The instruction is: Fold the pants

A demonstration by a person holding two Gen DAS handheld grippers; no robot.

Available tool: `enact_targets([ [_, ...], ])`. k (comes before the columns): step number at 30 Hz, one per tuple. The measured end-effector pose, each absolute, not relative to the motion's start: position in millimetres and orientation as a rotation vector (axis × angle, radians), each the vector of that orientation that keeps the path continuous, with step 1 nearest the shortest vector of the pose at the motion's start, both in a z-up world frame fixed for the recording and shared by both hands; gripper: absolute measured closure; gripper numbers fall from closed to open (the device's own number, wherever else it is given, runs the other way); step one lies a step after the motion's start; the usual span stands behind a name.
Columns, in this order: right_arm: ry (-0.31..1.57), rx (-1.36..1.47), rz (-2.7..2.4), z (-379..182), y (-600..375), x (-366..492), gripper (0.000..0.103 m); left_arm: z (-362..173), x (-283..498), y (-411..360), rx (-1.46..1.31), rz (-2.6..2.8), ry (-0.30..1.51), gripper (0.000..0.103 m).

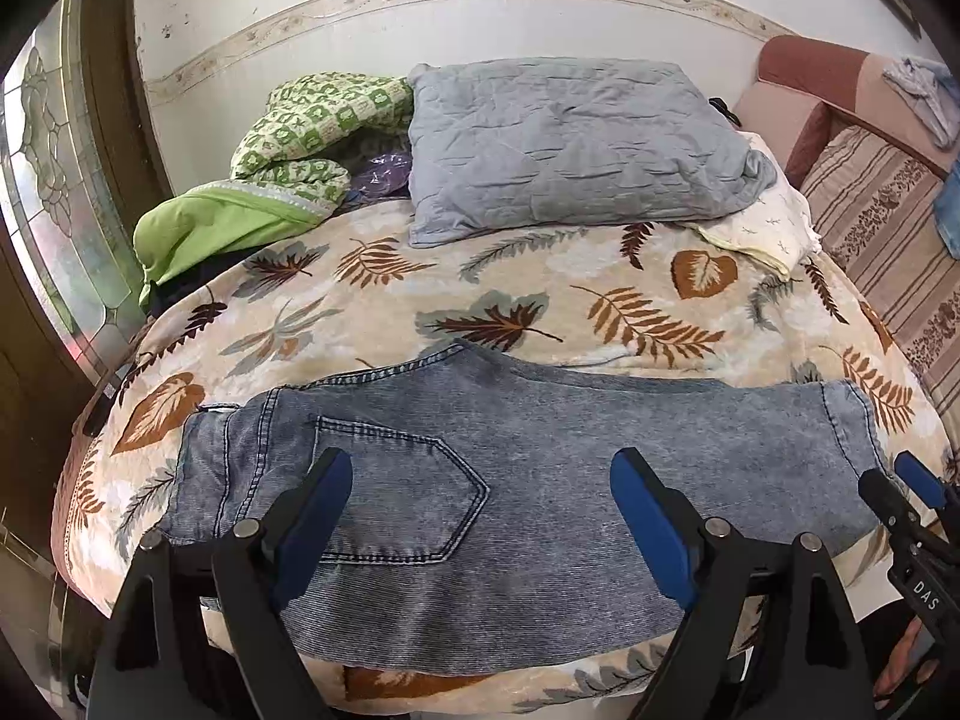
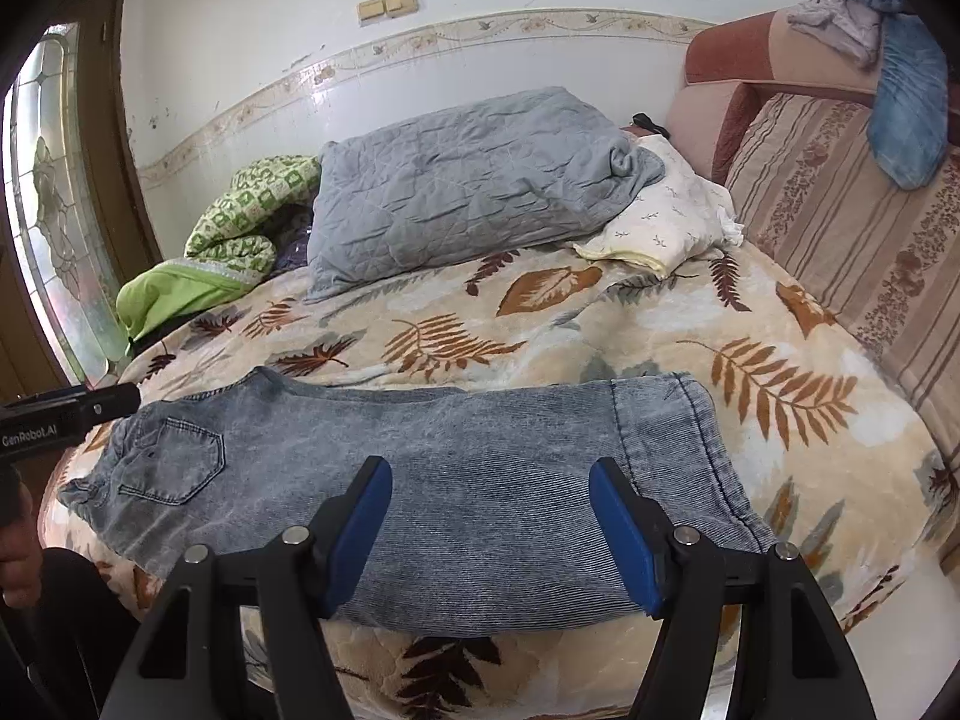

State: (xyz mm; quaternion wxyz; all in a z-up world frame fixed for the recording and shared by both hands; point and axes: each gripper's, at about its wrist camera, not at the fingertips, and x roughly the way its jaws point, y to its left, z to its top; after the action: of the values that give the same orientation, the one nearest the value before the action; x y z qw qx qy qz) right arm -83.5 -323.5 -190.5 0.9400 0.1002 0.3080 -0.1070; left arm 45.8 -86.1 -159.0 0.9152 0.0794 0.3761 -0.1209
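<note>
Grey-blue jeans [image 1: 540, 450] lie flat along the near edge of the bed, folded lengthwise, waist and back pocket [image 1: 396, 498] to the left, hem [image 1: 852, 420] to the right. My left gripper [image 1: 480, 474] hovers open above the pocket end with nothing between its blue pads. In the right wrist view the same jeans [image 2: 480, 480] stretch across, hem [image 2: 690, 438] on the right. My right gripper [image 2: 489, 486] stands open over the leg part, holding nothing. The right gripper's tips [image 1: 900, 480] show at the left view's right edge.
A leaf-patterned blanket [image 2: 600, 336] covers the bed. At the back lie a grey pillow [image 1: 570, 144], a green checked quilt [image 1: 288, 144] and a white pillow [image 2: 666, 210]. A striped sofa back [image 2: 840, 210] bounds the right side; a glass door [image 1: 54, 180] is left.
</note>
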Motion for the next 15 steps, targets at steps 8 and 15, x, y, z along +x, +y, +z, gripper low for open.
enact_targets([
  [8, 0.671, 0.190, -0.201, -198, -313, -68, 0.031, -162, 55, -68, 0.120, -0.223, 0.779, 0.015],
  [15, 0.712, 0.158, -0.159, -207, -291, -47, 0.031, -165, 63, -40, 0.071, -0.178, 0.783, 0.015],
])
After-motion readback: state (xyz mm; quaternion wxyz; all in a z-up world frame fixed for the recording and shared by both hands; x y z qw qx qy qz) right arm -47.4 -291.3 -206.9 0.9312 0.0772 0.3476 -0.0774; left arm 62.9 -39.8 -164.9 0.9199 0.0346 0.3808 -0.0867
